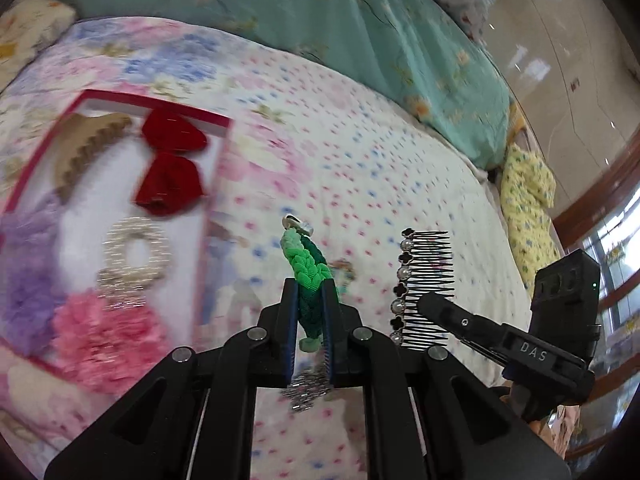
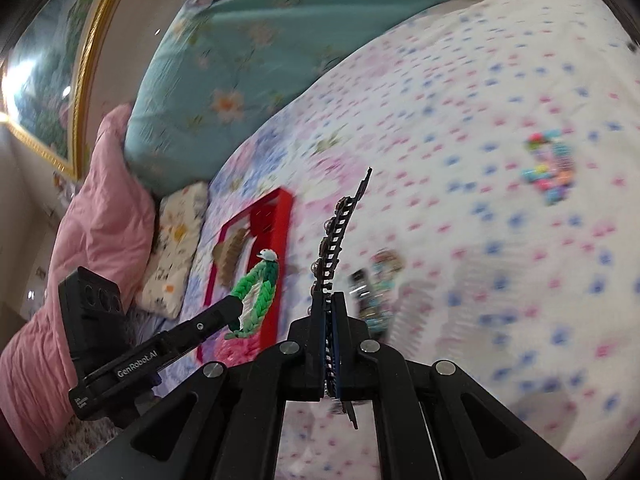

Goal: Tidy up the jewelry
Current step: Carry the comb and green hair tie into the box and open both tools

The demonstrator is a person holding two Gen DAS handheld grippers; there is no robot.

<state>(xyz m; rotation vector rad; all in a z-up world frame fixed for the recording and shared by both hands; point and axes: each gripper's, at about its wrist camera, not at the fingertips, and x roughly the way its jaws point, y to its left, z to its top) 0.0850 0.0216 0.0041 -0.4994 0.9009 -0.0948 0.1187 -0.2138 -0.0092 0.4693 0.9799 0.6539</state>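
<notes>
My left gripper is shut on a green braided hair tie and holds it upright above the bed; it also shows in the right wrist view. My right gripper is shut on a black comb with pearls, seen side-on in the left wrist view. A red-rimmed tray lies to the left on the bedspread. It holds a tan claw clip, a red bow, a pearl ring clip, a purple scrunchie and a pink scrunchie.
A silver beaded piece lies on the bedspread under my left gripper. Colourful beaded pieces and another small piece lie on the bed. A teal quilt and pillows border the bed.
</notes>
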